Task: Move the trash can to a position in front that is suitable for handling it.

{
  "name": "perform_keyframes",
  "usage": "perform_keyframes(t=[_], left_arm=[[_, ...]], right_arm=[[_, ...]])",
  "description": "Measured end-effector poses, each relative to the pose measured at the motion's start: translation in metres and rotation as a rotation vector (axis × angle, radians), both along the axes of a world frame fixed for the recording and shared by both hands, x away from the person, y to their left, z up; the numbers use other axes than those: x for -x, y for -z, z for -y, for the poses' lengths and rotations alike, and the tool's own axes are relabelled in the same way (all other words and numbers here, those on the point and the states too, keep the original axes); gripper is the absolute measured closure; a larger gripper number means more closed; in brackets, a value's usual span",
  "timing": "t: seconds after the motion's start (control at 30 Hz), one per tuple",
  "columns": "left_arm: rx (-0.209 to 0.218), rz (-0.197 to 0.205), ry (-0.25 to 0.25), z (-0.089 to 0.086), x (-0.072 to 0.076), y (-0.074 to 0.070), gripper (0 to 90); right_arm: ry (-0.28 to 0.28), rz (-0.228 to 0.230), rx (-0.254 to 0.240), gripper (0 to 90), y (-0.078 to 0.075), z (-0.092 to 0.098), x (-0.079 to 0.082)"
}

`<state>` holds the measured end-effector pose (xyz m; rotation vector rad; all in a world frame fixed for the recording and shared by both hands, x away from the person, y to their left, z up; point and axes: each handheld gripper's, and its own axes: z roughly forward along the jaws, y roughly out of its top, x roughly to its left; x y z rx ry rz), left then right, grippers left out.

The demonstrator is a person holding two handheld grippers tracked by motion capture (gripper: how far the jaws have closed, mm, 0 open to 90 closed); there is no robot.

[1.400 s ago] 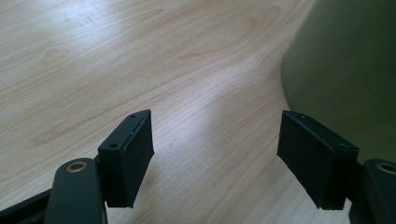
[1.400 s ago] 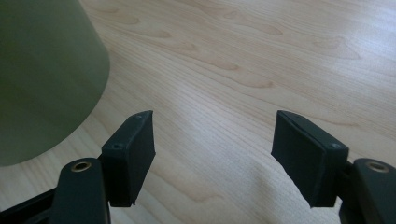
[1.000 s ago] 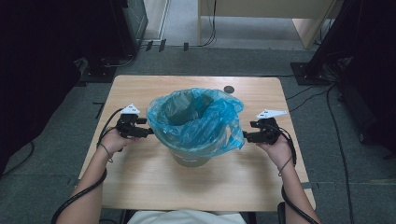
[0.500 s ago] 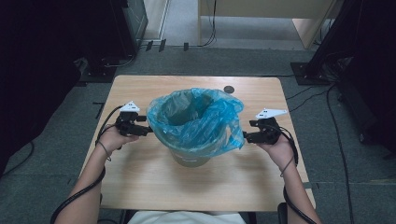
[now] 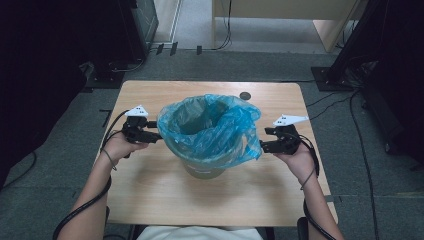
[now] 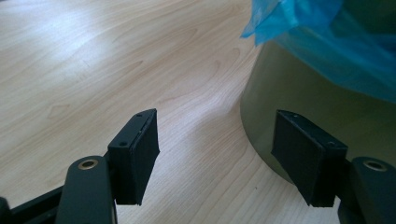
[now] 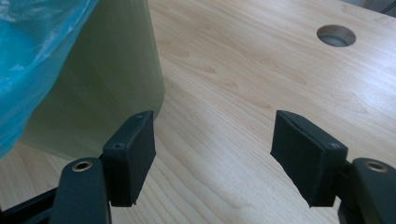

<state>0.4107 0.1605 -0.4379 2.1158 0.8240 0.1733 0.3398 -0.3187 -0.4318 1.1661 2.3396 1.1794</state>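
We see a thin, crinkled, glossy blue plastic liner (image 5: 212, 127) over a smooth, matt pale-green plastic bin (image 6: 299, 100), both on a pale wood-grain tabletop (image 5: 150, 185) with a soft sheen, and our tongs' matt black, rubbery-looking pads (image 7: 130, 156).

The blue bin liner (image 5: 212, 127) is draping over the rim of the pale green waste bin (image 5: 202, 169) and hiding most of its wall in the high view. In the left gripper view the bin (image 6: 322, 116) and liner (image 6: 336, 42) are running off the top and right edges. In the right gripper view they are being cut by the left edge, and the round hole (image 7: 336, 35) in the worktop (image 7: 243, 70) is showing nothing readable inside.
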Motion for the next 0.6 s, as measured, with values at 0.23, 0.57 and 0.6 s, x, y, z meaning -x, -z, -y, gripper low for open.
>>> perform_keyframes(t=[0.23, 0.57, 0.6], left_arm=[[0.058, 0.022, -0.008, -0.007, 0.002, -0.009, 32.1], [0.041, -0.005, -0.005, -0.01, 0.001, -0.018, 32.1], [0.039, -0.002, -0.001, -0.01, 0.001, -0.018, 32.1]], right_arm=[[-0.025, 0.022, -0.044, 30.1, -0.013, -0.002, 0.004], [-0.031, 0.022, -0.069, 29.7, -0.026, -0.001, 0.0], [-0.027, 0.014, -0.081, 29.6, -0.027, -0.001, 0.0]])
